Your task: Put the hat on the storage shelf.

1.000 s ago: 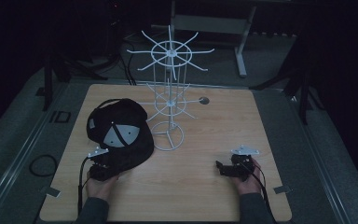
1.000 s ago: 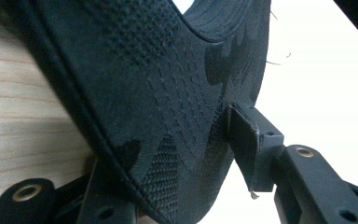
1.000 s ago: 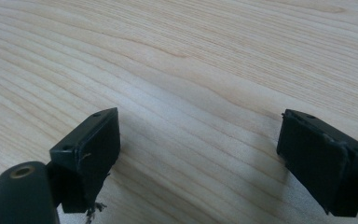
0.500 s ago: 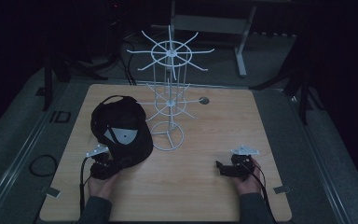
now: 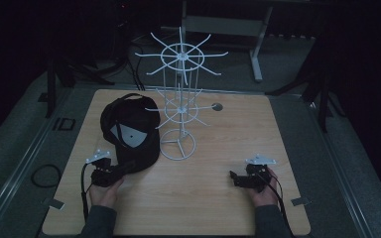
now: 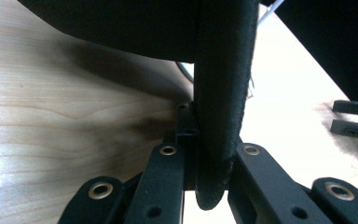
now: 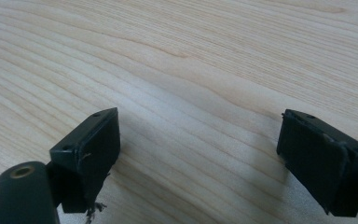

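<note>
A black cap (image 5: 129,131) with a grey patch lies on the left of the wooden table (image 5: 228,134), next to a white wire rack (image 5: 178,99). My left gripper (image 5: 125,167) is at the cap's near edge. In the left gripper view its jaws have just been closing, and the left gripper (image 6: 212,140) is now shut on the cap's thick black brim (image 6: 223,84), which stands on edge between the pads. My right gripper (image 5: 234,177) rests on the table at the front right. It is open, and the right gripper (image 7: 200,135) has only bare wood between its fingers.
The rack's round base (image 5: 177,146) stands just right of the cap, with hook arms spreading out at two levels. A small round hole (image 5: 217,106) sits in the tabletop behind the rack. A dark cable loop (image 5: 44,174) lies off the table's left edge.
The left gripper has moved in to the cap's near edge and closed on the brim. The cap has shifted slightly away from me. The right gripper has stayed where it was.
</note>
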Demonstrator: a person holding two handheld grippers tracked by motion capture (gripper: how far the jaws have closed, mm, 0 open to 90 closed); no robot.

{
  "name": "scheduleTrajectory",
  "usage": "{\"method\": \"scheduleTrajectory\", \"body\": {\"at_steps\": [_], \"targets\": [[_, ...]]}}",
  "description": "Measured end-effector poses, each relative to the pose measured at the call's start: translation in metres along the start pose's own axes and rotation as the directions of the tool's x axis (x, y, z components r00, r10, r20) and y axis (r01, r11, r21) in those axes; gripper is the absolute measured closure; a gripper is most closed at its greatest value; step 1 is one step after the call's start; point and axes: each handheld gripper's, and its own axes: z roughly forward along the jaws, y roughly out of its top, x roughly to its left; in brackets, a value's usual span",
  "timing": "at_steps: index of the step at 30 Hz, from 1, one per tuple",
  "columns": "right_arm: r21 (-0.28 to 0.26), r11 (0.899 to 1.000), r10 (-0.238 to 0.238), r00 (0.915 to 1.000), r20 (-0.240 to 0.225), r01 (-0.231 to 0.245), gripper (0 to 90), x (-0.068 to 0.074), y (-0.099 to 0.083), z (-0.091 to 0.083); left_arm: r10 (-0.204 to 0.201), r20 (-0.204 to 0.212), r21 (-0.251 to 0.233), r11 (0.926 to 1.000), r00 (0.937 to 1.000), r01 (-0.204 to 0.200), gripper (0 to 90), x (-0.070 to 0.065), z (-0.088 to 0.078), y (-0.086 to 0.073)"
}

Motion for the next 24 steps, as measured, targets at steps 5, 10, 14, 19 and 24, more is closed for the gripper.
{"method": "scheduleTrajectory", "body": {"at_steps": [5, 10, 14, 19, 24], "targets": [[0.0, 1.0, 0.0, 1.0, -0.001, 0.0, 12.9, 0.0, 0.0, 0.0, -0.005, -0.005, -0.022, 0.9997, 1.0, 0.005, 86.6, -0.002, -0.006, 0.005], [0.001, 1.0, 0.0, 1.0, 0.0, 0.0, 12.9, 0.0, 0.0, 0.0, 0.012, -0.008, -0.039, 0.9992, 0.9999, -0.013, 86.7, -0.005, -0.012, 0.012], [0.001, 1.0, 0.0, 1.0, -0.001, 0.0, 12.9, 0.0, 0.0, 0.0, 0.024, -0.017, -0.047, 0.9986, 0.9996, -0.024, 86.7, -0.007, -0.015, 0.016], [0.0, 1.0, 0.001, 1.0, -0.001, -0.001, 12.9, 0.0, 0.0, 0.0, 0.031, -0.038, -0.056, 0.9979, 0.9988, -0.033, 86.7, -0.009, -0.02, 0.023], [0.0, 1.0, 0.001, 1.0, -0.001, -0.001, 13.0, 0.0, 0.0, 0.0, 0.035, -0.045, -0.076, 0.9964, 0.9984, -0.038, 86.6, -0.009, -0.026, 0.029]]}}
